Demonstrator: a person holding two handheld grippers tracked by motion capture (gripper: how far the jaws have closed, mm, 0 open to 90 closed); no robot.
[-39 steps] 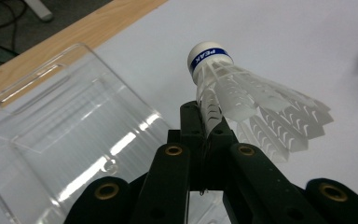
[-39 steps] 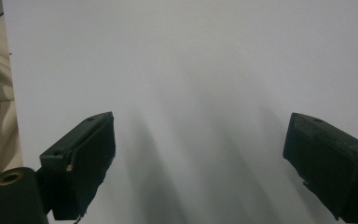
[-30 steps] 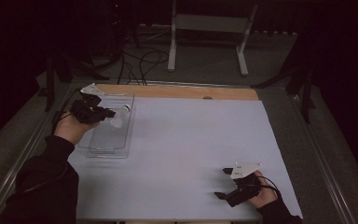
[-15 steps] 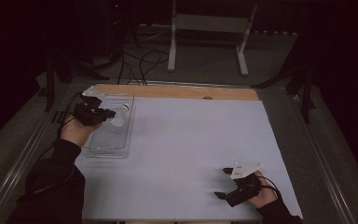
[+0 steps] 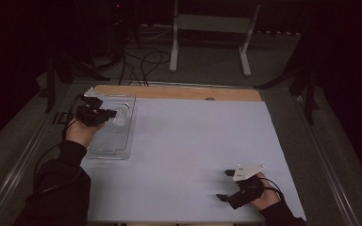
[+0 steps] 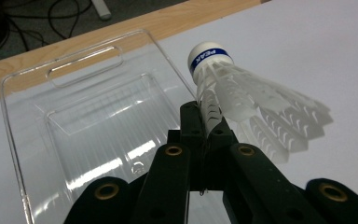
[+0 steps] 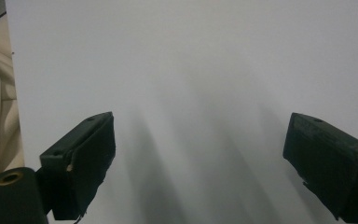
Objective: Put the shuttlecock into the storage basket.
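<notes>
A white plastic shuttlecock with a blue band round its cork is pinched by its skirt between the jaws of my left gripper, which is shut on it. In the high view that gripper hovers over the clear plastic tray at the table's far left, the shuttlecock pale at its tip. The tray lies just below and to the left in the left gripper view. My right gripper rests near the front right of the white table sheet, its jaws wide apart with nothing between them.
A wooden board runs along the table's far edge behind the tray. The white sheet covers most of the table. Metal rails border both sides. Cables and a white stand sit on the floor beyond.
My left hand with the shuttlecock has drifted slightly towards me and lower over the tray. The right hand has stayed put.
</notes>
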